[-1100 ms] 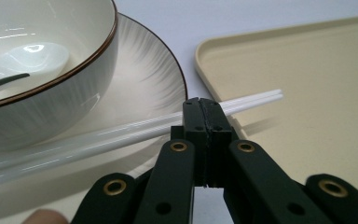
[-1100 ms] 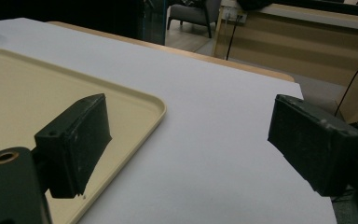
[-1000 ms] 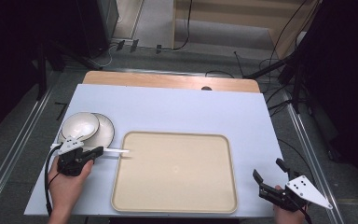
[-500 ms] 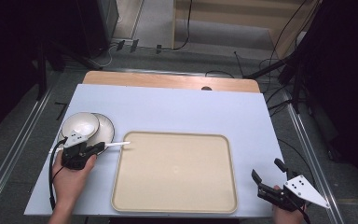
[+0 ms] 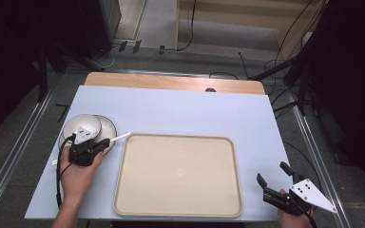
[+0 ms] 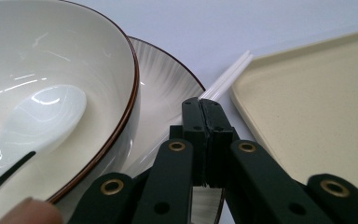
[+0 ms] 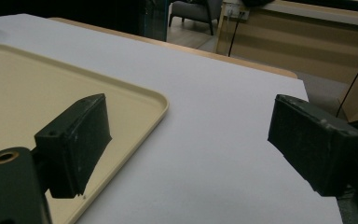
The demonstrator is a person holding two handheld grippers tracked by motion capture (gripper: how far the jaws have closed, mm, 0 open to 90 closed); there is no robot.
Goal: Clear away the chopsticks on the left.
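Chopsticks (image 5: 120, 137) are lying on the bench (image 5: 180, 111) between the plate (image 5: 108, 129) and the beige tray (image 5: 178, 204), and I am keeping my left claw (image 5: 103, 143) over the plate's rim to reach them; since a second ago it has crept up toward the bowl (image 5: 81, 124). Left gripper view: jaws pressed together, gripping nothing that I can make out, the spoon (image 6: 42, 114) resting in the bowl. Right gripper view: my right claw (image 7: 186, 144) is waiting wide apart beside the tray.

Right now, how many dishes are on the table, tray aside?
2, both at the table's left, beside the tray: a bowl holding a white spoon, and the plate under it. More could be hidden beneath the bowl.
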